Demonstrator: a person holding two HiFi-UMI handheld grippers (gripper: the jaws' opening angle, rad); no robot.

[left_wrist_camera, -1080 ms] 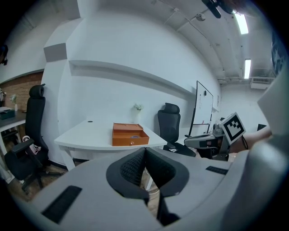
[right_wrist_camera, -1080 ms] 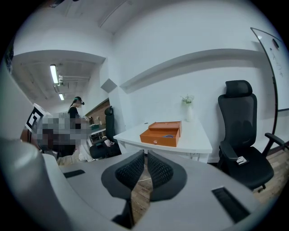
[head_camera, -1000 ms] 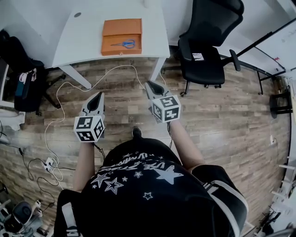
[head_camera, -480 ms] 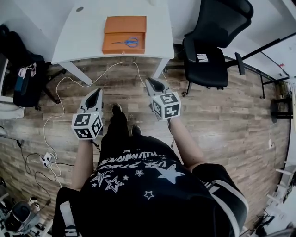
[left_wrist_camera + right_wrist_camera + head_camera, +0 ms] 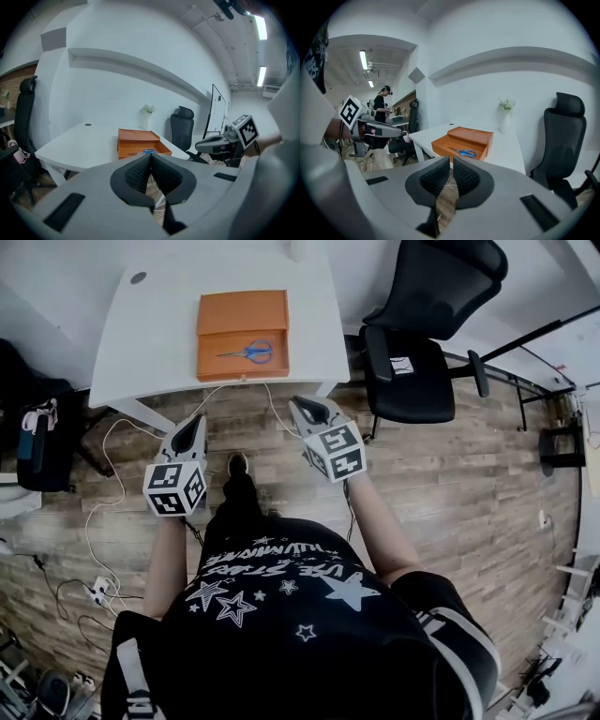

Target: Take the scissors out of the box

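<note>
The blue-handled scissors [image 5: 248,352] lie inside the open orange box [image 5: 242,313] on the white counter [image 5: 150,334]. The left hand-held gripper [image 5: 196,422] and the right hand-held gripper [image 5: 303,406] hover above the wooden floor [image 5: 450,456] near the counter's front edge. Each has its jaws pressed together on nothing.

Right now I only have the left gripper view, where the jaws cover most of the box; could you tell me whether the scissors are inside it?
Observer: Yes. In the head view the scissors lie flat in the open box, blue handles on the right.
Operator: Thank you. Is the other gripper free?
Observer: Its own view shows the right gripper shut on nothing.
Operator: Have we arrived yet?
Observer: No; the left gripper and the right one hang short of the table, over the wooden floor.
</note>
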